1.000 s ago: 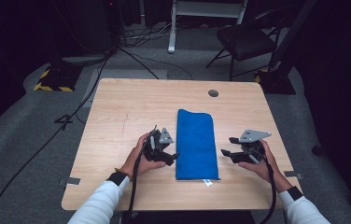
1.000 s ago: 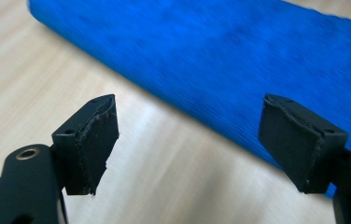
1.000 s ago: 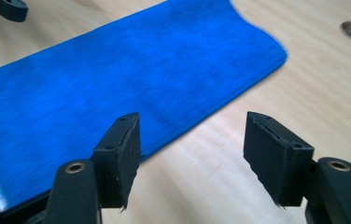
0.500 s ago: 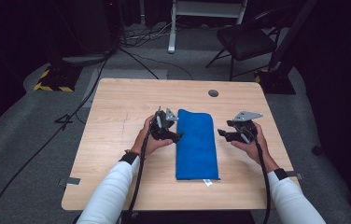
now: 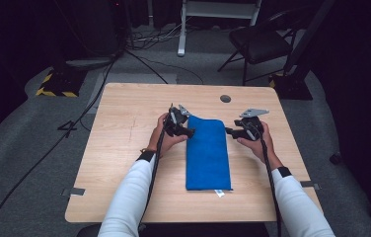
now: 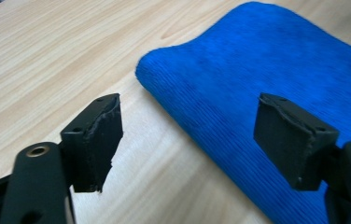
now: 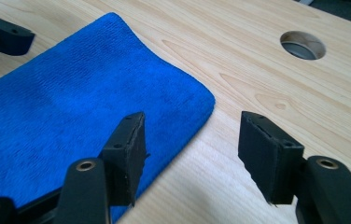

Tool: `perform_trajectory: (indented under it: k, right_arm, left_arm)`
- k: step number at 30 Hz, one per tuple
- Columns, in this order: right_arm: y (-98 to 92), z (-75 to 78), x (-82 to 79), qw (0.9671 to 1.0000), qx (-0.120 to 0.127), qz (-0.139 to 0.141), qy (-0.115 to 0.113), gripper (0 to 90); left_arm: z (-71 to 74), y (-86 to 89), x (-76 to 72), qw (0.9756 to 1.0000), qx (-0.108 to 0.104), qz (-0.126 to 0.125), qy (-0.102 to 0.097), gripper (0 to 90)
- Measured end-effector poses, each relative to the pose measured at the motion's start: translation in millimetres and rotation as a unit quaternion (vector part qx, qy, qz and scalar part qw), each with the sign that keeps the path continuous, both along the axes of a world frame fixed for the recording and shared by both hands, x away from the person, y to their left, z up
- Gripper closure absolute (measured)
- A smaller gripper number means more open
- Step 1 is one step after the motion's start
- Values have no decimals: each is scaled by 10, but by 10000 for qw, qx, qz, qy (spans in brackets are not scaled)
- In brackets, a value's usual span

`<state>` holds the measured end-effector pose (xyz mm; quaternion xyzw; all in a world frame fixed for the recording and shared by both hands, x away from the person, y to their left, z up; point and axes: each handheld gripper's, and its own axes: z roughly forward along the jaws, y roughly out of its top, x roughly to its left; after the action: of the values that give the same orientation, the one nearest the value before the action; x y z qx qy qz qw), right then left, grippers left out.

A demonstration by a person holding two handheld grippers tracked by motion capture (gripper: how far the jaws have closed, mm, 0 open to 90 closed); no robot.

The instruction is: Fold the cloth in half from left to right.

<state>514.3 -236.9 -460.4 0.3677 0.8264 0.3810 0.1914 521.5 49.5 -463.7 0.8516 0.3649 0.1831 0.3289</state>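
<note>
A blue folded towel [image 5: 207, 153] lies lengthwise on the wooden table [image 5: 124, 148]. My left gripper [image 5: 189, 131] is at the towel's far left corner and my right gripper [image 5: 229, 131] at its far right corner, both pointing inward. In the left gripper view the gripper [image 6: 194, 140] is open, with the towel's rounded corner [image 6: 257, 70] just beyond and between the jaws, untouched. In the right gripper view the gripper [image 7: 197, 158] is open too, the towel corner [image 7: 94, 93] reaching in front of its left pad. Both pairs of jaws have just been closing a little, pressing on nothing.
A round cable hole [image 5: 225, 98] sits in the table beyond the towel, also in the right gripper view [image 7: 303, 44]. A small white tag [image 5: 218, 193] sticks out at the towel's near end. A black chair [image 5: 257, 44] and cables [image 5: 139, 54] are on the floor behind.
Both hands have moved away from the person along the towel's sides, from its middle to its far end. The towel has stayed where it was.
</note>
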Motion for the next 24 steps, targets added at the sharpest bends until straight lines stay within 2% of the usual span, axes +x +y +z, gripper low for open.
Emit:
perform_trajectory:
  k: [3,5,8,12,15,18,22,24]
  right_arm:
    - [72,-41,75,9999,-112,-31,-10,427]
    - [131,-84,124,9998,-183,-2,68,424]
    - [207,-126,188,9995,-300,-21,98,427]
    - [226,-122,295,9997,-117,-184,137,433]
    - [255,-138,383,9993,-142,-305,188,438]
    - [279,-167,445,9989,-109,-391,223,438]
    - [340,-202,494,9985,-231,-400,296,436]
    - [349,-211,518,9982,-176,-443,368,431]
  left_arm:
    - [-34,-30,92,9999,73,119,57,268]
    - [-71,-42,154,9996,95,244,115,291]
    - [-129,-61,231,9992,57,337,215,290]
    - [-198,-86,319,9980,-22,508,372,300]
    - [-230,-95,354,9971,-26,624,429,309]
    - [-253,-94,373,9967,43,656,478,329]
    - [-260,-72,381,9963,-51,664,551,358]
    - [-256,-73,379,9964,-64,602,597,391]
